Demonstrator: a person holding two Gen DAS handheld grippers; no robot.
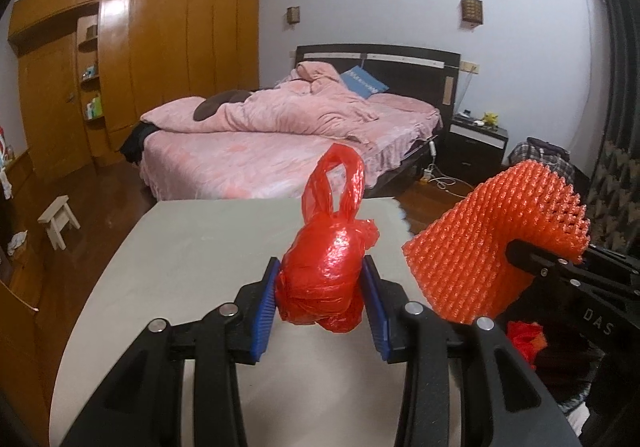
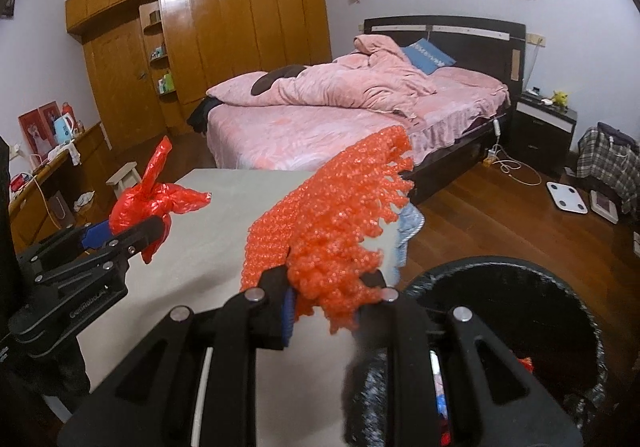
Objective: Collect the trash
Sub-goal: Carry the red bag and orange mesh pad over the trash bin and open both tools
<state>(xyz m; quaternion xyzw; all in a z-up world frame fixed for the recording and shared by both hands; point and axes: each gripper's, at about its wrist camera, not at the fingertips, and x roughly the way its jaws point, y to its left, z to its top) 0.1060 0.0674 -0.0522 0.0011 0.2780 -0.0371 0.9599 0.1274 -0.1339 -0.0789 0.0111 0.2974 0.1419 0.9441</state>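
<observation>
My left gripper (image 1: 322, 295) is shut on a knotted red plastic bag (image 1: 326, 271) and holds it above the grey table (image 1: 192, 247). It also shows in the right wrist view (image 2: 132, 235) with the red bag (image 2: 148, 203). My right gripper (image 2: 332, 299) is shut on an orange foam net (image 2: 332, 219), lifted over the table's right edge. The net also shows in the left wrist view (image 1: 492, 243). A black-lined trash bin (image 2: 560, 287) stands below, right of the table, with some red trash inside.
A bed with pink bedding (image 1: 280, 135) stands beyond the table. A wooden wardrobe (image 1: 140, 59) fills the left wall. A small white stool (image 1: 60, 219) is on the wood floor at left. A nightstand (image 2: 544, 127), cables and a scale (image 2: 568, 199) are at right.
</observation>
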